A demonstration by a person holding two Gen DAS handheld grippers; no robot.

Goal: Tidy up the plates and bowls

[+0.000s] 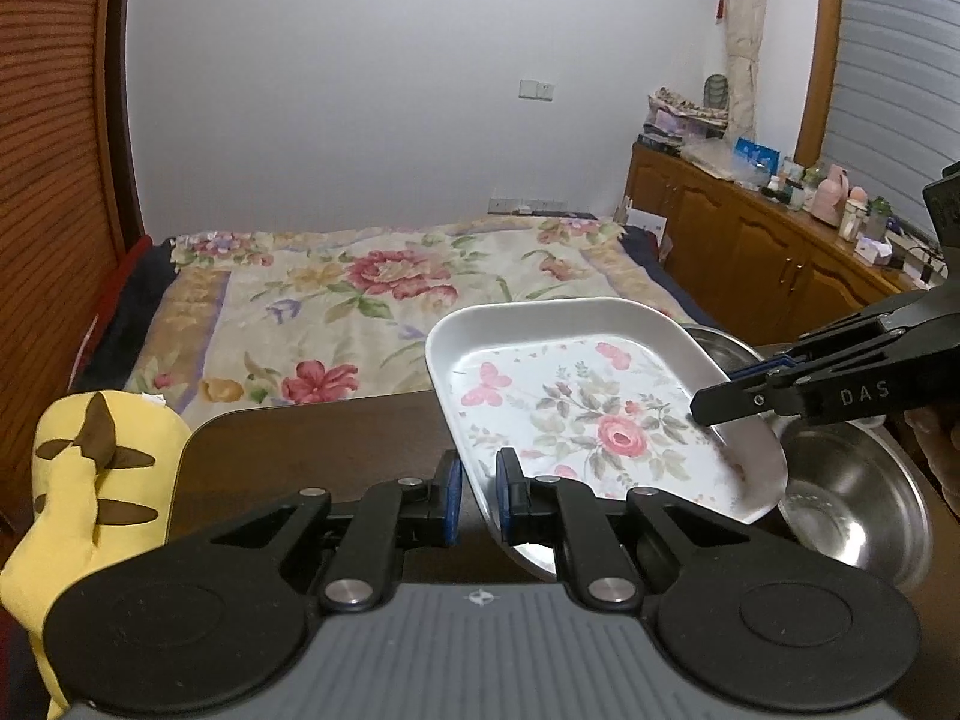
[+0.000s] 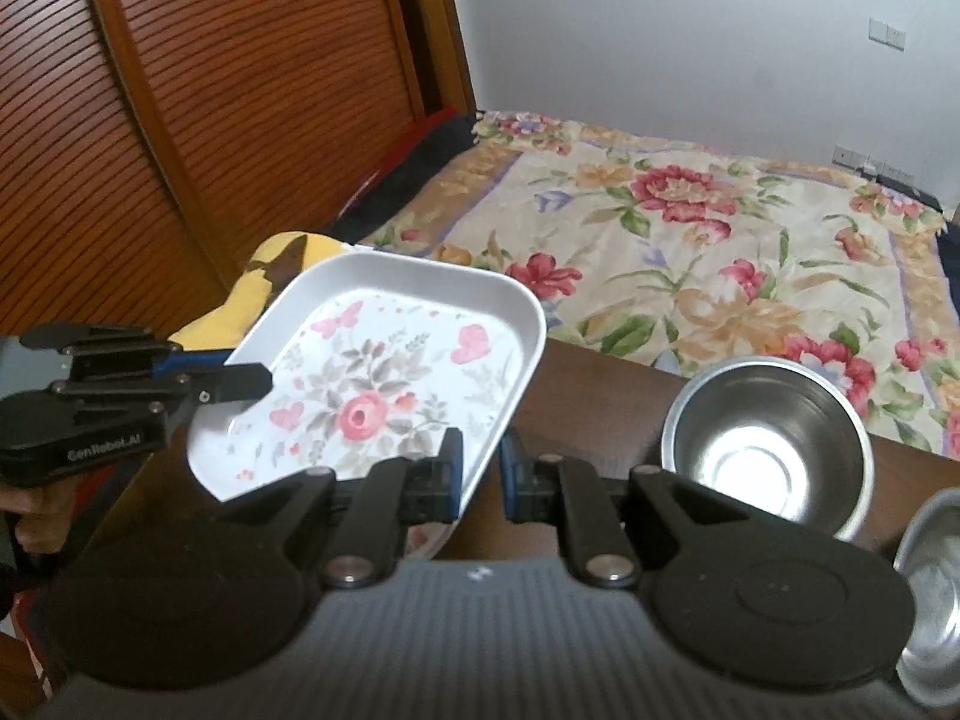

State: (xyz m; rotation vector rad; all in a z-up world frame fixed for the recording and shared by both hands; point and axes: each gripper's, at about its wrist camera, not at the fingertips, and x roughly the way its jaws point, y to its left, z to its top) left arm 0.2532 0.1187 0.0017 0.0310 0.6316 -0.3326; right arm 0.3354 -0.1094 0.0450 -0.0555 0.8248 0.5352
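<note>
Two tongs of mine pinch the floral plate [image 1: 588,408]: my left gripper [image 1: 480,495] on one rim, my right gripper [image 2: 480,474] opposite, above the table [image 1: 312,450], beside a steel bowl [image 2: 768,438].

A second round steel bowl [image 2: 936,594] is cut off by the right wrist view's edge, its far side unseen.

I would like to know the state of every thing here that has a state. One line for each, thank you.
floral plate: lifted off the table, tilted, gripped at two edges
left gripper: shut on the plate's rim
right gripper: shut on the plate's rim
steel bowl: upright on the table, empty
second steel bowl: upright, partly out of view
</note>
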